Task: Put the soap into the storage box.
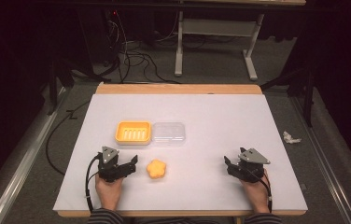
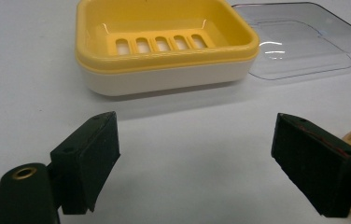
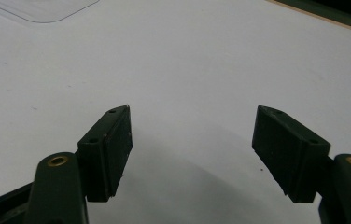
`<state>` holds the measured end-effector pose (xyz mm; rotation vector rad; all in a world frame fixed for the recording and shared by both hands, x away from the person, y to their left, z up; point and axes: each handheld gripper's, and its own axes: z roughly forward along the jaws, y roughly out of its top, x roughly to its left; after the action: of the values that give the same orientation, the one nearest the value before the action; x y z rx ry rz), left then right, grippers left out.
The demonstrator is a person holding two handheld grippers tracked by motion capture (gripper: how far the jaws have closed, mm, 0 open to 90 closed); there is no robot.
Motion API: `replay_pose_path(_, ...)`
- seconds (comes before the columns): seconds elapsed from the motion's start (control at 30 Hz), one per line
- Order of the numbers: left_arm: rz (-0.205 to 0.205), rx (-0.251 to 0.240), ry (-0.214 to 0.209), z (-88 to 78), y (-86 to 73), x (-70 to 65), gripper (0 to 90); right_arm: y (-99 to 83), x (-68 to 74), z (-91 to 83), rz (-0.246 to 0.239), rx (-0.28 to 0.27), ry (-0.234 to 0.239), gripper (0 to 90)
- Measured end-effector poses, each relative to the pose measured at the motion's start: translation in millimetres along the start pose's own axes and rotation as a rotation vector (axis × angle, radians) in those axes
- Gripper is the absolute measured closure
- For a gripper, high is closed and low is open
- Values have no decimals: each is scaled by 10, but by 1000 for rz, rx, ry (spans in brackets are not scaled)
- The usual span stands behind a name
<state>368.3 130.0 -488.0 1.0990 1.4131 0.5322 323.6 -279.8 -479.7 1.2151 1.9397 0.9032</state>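
I count one yellow soap dish (image 1: 133, 132) on my counter (image 1: 220, 116), sitting left of centre, its tray showing five slots in the left gripper view. One clear lid (image 1: 168, 134) lies flat just beside it on the right, the two edges touching or very nearly so; I cannot tell which. One orange flower-shaped soap (image 1: 156, 169) rests on the counter nearer to me, apart from the dish and a little to its right.

I have two grippers. My left gripper (image 1: 129, 164) sits just left of the soap, its fingers (image 2: 87, 161) spread wide with nothing between them; the soap's edge peeks past the right-hand one in the left gripper view. My right gripper (image 1: 229, 164) is well apart on the other side, over bare counter, fingers (image 3: 108, 151) likewise spread and empty.

One crumpled white scrap (image 1: 290, 137) lies on the floor to the right.
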Motion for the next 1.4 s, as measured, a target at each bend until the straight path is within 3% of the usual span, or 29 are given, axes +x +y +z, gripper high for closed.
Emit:
replay_pose_path(0.67,40,2,5,7,-36,-36,165,-2,-10,-4,3,-3,4,293)
replay_pose_path(0.83,15,-13,-1,-6,-14,-21,167,0,-9,-5,-1,1,2,293)
replay_pose_path(1.1,0,9,-2,7,0,-6,168,-5,-21,-11,17,-8,8,291)
replay_pose_path(1.4,46,43,-15,24,-37,-46,168,-5,-28,-9,23,-10,11,295)
